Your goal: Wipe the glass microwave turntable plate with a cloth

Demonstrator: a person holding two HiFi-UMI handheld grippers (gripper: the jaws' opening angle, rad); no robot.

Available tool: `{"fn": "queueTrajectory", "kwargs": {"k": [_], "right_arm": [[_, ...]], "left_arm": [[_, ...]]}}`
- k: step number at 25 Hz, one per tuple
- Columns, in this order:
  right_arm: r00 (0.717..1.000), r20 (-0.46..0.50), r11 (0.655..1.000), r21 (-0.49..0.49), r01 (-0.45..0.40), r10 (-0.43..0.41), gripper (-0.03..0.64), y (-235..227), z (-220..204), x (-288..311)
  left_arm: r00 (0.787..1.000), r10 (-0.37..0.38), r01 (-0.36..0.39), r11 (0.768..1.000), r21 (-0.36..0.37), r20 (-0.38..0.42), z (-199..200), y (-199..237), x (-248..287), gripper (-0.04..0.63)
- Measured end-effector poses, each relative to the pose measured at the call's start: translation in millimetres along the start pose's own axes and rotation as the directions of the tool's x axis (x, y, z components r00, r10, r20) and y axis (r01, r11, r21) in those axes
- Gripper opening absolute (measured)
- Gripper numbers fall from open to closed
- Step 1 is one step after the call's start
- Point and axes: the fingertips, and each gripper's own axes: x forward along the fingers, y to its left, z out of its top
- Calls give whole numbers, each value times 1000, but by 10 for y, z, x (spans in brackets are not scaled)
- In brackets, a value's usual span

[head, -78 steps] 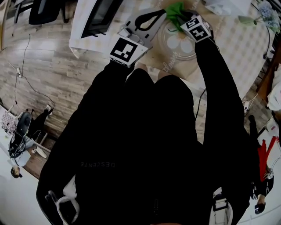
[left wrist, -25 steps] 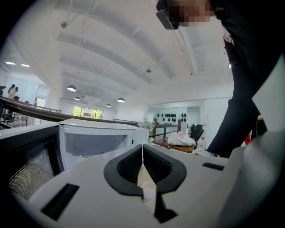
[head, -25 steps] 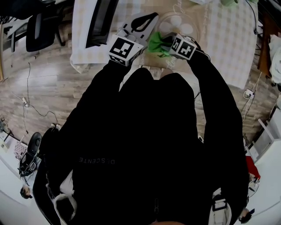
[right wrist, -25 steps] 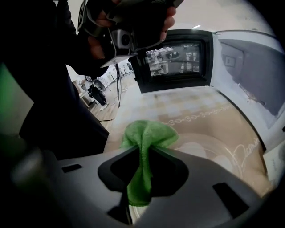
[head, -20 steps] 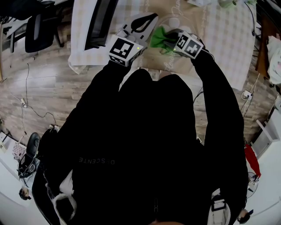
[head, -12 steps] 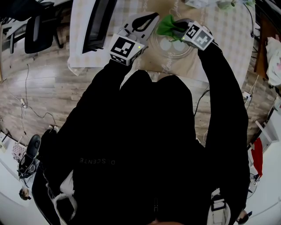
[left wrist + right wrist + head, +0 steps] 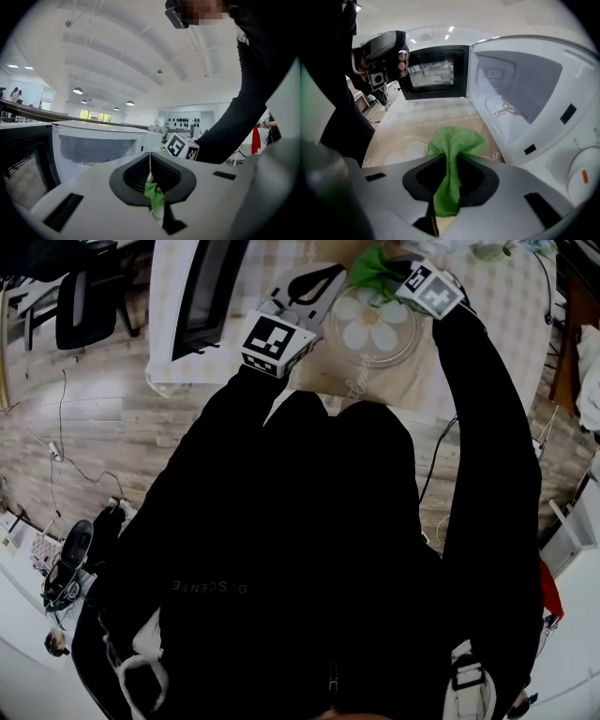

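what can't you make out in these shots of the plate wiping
- Round clear glass turntable plate: left gripper view shows only a thin edge-on line between the left gripper's shut jaws.
- Where the green cloth meets it: under the cloth in head view, behind the right gripper's body in its view.
- White microwave: head view's top edge cuts off all but its dark door.

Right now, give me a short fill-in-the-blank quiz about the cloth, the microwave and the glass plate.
1. The right gripper is shut on a ___ cloth.
2. The door of the microwave stands ___.
3. The glass plate is not inside the microwave but on a brown mat that lies on the ___.

Missing words: green; open; table.
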Motion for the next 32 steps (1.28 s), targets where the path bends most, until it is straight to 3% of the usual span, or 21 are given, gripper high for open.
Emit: {"fn": "queueTrajectory", "kwargs": {"k": [9, 15, 25, 32], "right_arm": [[997, -67, 999, -36, 28, -30, 83, -175, -182, 504], [998, -50, 999, -16, 36, -37, 77, -149, -197, 531], [998, -39, 999, -4, 47, -47, 77, 50, -202, 440], [999, -42, 1000, -2, 10, -10, 77, 447, -265, 448]], "left_arm": [[999, 14, -14, 1000, -4, -34, -165, 54, 54, 21], [999, 20, -21, 1000, -23, -43, -240, 71, 14, 21], [999, -6, 5, 1000, -15, -37, -200, -29, -28, 21], [998, -35, 34, 999, -20, -53, -270, -140, -94, 21]]}}
